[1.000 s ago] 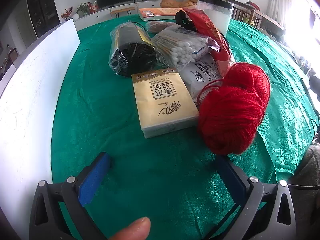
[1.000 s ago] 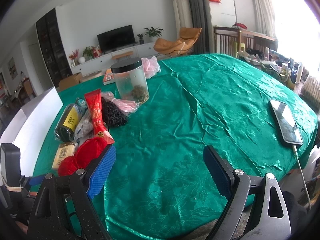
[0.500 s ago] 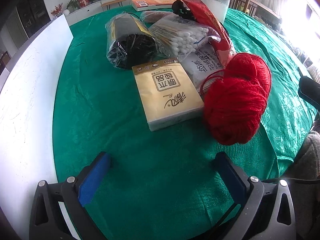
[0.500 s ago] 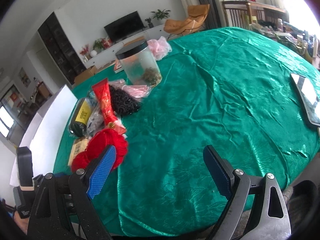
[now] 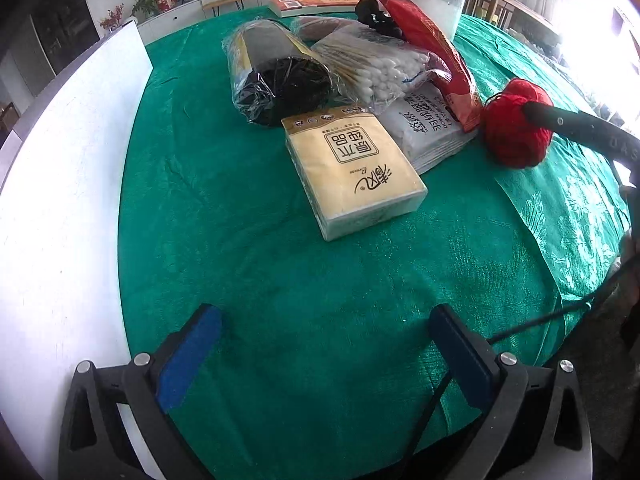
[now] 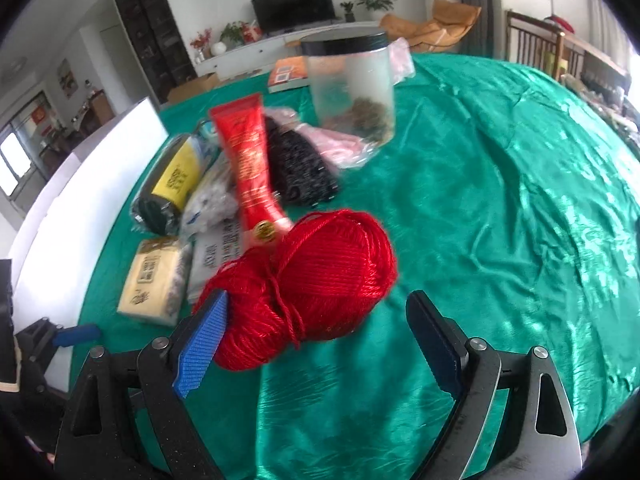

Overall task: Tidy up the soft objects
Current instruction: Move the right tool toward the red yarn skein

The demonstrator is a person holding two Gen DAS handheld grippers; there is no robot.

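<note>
Roughly, items on the green tablecloth [image 5: 280,280], listed near to far:

- Left gripper [image 5: 324,344]: jaws spread wide, nothing betw. them, low over bare cloth; white board [image 5: 60,200] along its left side.
- Right gripper [image 6: 316,336]: jaws spread, not closed on anything. Red yarn ball [image 6: 308,284] sits betw. the fingers, its lower-left bulge touching or just at the blue pad of the left finger [image 6: 204,340]; the right finger is apart from it. Whether the yarn rests on the cloth or is nudged up — can't tell, view is blurred.
- Same yarn in the left wrist view [image 5: 516,124]: right of the pile, a dark finger of the right gripper across its top.
- Yellow tissue pack [image 5: 352,168]: flat, front of the pile.
- White tissue pack [image 5: 432,128]: just beside the yellow one, partly under the red tube [image 5: 432,52].
- Bag of cotton swabs [image 5: 376,64]: behind the packs.
- Black roll in clear wrap [image 5: 276,76], w. yellow label: left end of the pile.
- Black curly item [image 6: 300,168]: beside the red tube.
- Clear jar w. black lid [image 6: 352,84]: upright, behind the pile, dark contents at bottom.
- Orange book [image 5: 316,0]: far edge.
</note>
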